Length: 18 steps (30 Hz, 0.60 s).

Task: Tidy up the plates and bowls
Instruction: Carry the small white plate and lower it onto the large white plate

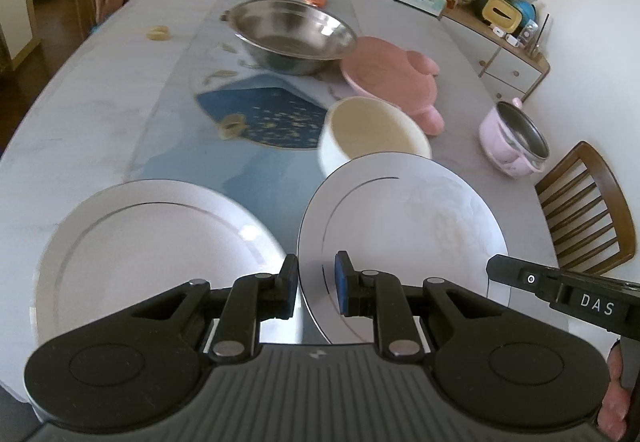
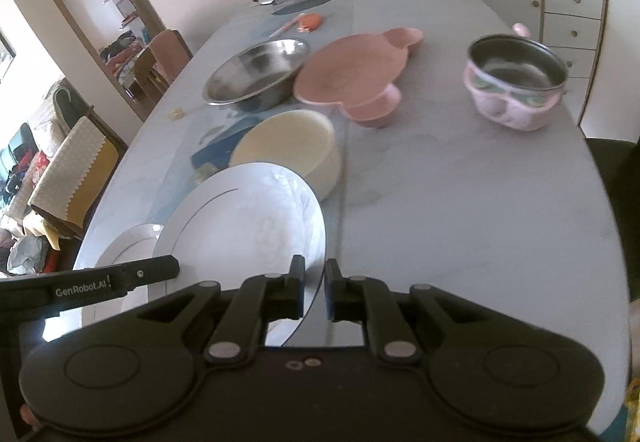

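Left plate: glossy white china, round, a thin silver ring inside the rim; it lies flat on my counter, just left of my left jaws
Left gripper: my jaws stand slightly spread, gripping nothing; the raised plate's edge sits in the gap, touching neither blue pad as far as I can tell
Raised plate: same white china with a silver ring, faint embossed pattern in its well; tilted, its near rim between my right jaws
Right gripper: my jaws are pinching that rim
Cream bowl: matte, deep, round; just behind the raised plate
Steel bowl: wide, shiny, shallow; farther back
Pink dish: matte, with rounded ears; touching the steel bowl's right side
Pink pot: steel-lined, patterned outside; well apart at the right
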{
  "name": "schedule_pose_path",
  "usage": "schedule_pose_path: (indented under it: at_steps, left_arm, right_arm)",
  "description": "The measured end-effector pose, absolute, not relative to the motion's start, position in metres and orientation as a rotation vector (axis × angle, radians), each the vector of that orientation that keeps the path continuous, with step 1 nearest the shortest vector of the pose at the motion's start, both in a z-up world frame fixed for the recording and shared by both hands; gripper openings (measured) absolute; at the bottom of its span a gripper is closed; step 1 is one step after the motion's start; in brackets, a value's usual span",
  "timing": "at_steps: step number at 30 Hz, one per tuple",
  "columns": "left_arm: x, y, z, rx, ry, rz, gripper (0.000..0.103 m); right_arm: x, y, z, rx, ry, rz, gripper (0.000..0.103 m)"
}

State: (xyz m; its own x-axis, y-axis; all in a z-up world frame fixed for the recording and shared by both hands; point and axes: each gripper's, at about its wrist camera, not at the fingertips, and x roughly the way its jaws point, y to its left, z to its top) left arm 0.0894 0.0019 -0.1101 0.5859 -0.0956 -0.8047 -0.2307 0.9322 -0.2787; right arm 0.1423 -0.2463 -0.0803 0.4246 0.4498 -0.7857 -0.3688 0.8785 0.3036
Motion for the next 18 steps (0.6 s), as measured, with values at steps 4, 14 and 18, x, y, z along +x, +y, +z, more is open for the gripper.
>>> schedule_pose_path:
  at_steps: [4,14,18]
  left_arm:
    - [0.076,0.026,-0.109,-0.379,0.946,0.096,0.018]
    - [0.050,0.075,-0.118,-0.407,0.959,0.150,0.018]
    - [0.043,0.092,-0.126,-0.432,0.977,0.168,0.018]
  right_arm:
    - [0.132,-0.224,-0.082,0.088,1.011,0.528,0.011]
    - [0.115,-0.173,-0.093,0.065,1.043,0.568,0.011]
    - [0.109,-0.154,-0.099,0.048,1.061,0.577,0.011]
